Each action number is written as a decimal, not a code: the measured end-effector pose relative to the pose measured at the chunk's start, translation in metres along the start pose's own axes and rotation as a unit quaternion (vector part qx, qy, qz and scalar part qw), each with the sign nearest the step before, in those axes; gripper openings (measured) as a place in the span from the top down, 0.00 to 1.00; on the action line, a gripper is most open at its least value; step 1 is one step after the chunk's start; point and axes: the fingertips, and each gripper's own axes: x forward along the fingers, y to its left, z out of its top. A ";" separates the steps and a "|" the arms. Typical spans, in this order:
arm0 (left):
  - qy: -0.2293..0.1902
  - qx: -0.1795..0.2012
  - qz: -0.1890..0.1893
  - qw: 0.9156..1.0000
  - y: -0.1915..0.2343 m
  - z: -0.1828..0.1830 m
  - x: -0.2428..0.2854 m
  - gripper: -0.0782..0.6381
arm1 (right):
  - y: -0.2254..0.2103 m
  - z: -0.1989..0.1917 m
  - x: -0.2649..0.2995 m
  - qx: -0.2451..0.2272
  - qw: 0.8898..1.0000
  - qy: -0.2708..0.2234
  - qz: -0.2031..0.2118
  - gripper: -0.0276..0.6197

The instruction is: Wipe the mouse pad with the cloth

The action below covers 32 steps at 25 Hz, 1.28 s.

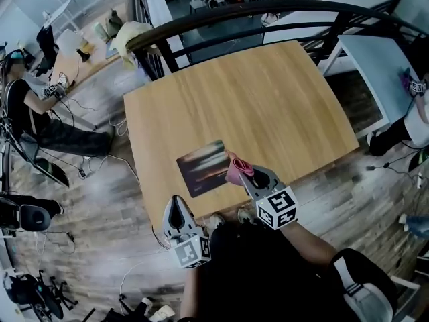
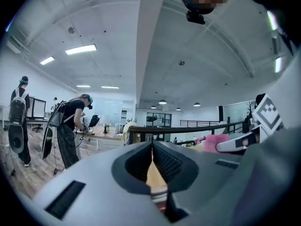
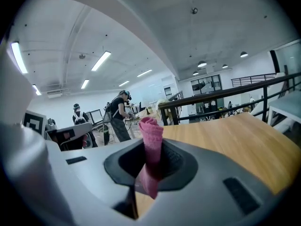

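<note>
Both jaws are closed: my right gripper [image 3: 150,160] pinches the soft, limp cloth [image 3: 151,128] mid-fold; my left gripper [image 2: 153,166] holds nothing.

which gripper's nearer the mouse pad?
Right. The right gripper, shut on the cloth, is at the right edge of the mouse pad; the left gripper, shut, empty, is off its near-left corner.

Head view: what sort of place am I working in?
Probably an open-plan office or lab: a wooden table beside a railing, desks crowded with gear, and other people standing around wearing backpacks.
</note>
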 end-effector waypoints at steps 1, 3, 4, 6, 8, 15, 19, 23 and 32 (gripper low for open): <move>0.003 -0.003 -0.001 1.000 0.002 -0.002 -0.006 0.85 | 0.010 -0.001 -0.004 -0.003 1.000 -0.004 0.002 0.85; 0.004 -0.012 -0.007 1.000 0.006 -0.004 -0.017 0.85 | 0.027 -0.003 -0.012 -0.011 1.000 -0.010 0.004 0.85; 0.005 -0.015 -0.011 1.000 0.007 -0.005 -0.021 0.85 | 0.035 -0.004 -0.016 -0.015 1.000 -0.010 0.004 0.85; 0.006 -0.020 -0.017 1.000 0.011 -0.002 -0.029 0.85 | 0.048 -0.009 -0.019 -0.022 1.000 -0.004 0.005 0.85; 0.008 -0.019 -0.022 1.000 0.013 -0.001 -0.033 0.85 | 0.057 -0.014 -0.020 -0.028 1.000 0.003 0.004 0.85; 0.015 -0.026 -0.044 0.999 0.017 -0.013 -0.039 0.85 | 0.075 -0.018 -0.017 -0.036 0.999 0.003 -0.004 0.85; 0.015 -0.023 -0.052 0.998 0.020 -0.015 -0.040 0.85 | 0.082 -0.018 -0.016 -0.034 0.999 -0.001 -0.009 0.85; 0.009 -0.019 -0.062 0.998 0.022 -0.014 -0.036 0.85 | 0.085 -0.019 -0.014 -0.036 0.999 -0.006 -0.014 0.85; 0.014 -0.029 -0.074 0.997 0.028 -0.016 -0.030 0.85 | 0.090 -0.019 -0.009 -0.040 0.999 -0.012 -0.030 0.85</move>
